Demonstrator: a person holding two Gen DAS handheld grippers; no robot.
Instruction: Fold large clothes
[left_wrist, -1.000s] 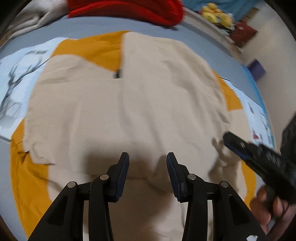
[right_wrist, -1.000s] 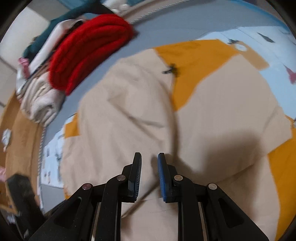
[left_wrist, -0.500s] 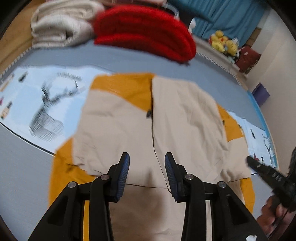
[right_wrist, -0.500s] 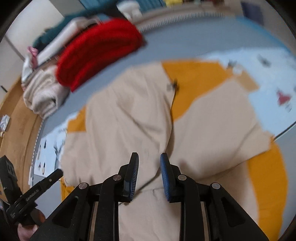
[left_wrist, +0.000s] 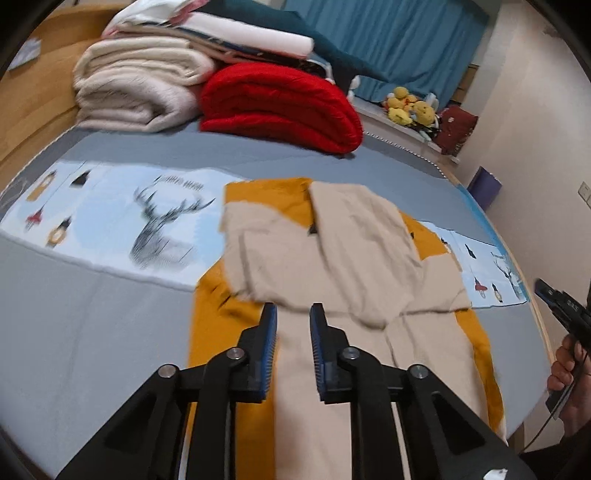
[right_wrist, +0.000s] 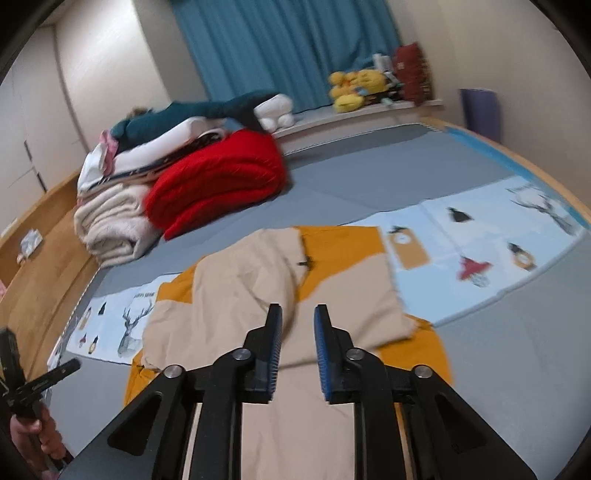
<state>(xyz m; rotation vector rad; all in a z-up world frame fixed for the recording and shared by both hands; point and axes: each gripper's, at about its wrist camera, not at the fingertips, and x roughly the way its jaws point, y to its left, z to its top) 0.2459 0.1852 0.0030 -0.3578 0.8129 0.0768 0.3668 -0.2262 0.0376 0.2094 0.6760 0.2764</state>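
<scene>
A large beige and mustard-yellow garment (left_wrist: 332, 251) lies on the grey mat (left_wrist: 92, 332), its two beige sides folded in over the middle. My left gripper (left_wrist: 292, 310) hovers above the garment's near part. Its jaws are closing with a narrow gap and nothing between them. In the right wrist view the same garment (right_wrist: 251, 295) lies below my right gripper (right_wrist: 297, 312), whose jaws are also closing on empty air. The right gripper (left_wrist: 561, 302) shows at the left wrist view's right edge, held by a hand (left_wrist: 565, 369). The left gripper (right_wrist: 40, 380) shows at the right wrist view's lower left.
A folded red blanket (left_wrist: 280, 107) and a cream blanket (left_wrist: 136, 88) sit at the mat's far side under a stack of folded clothes (left_wrist: 251, 33). A light-blue printed strip with a deer (left_wrist: 122, 221) crosses the mat. Blue curtains (right_wrist: 288, 51) and plush toys (left_wrist: 406, 107) stand behind.
Both grippers have lifted up and back from the garment, so it looks smaller and the far pile and curtains come into view. The left jaws have narrowed.
</scene>
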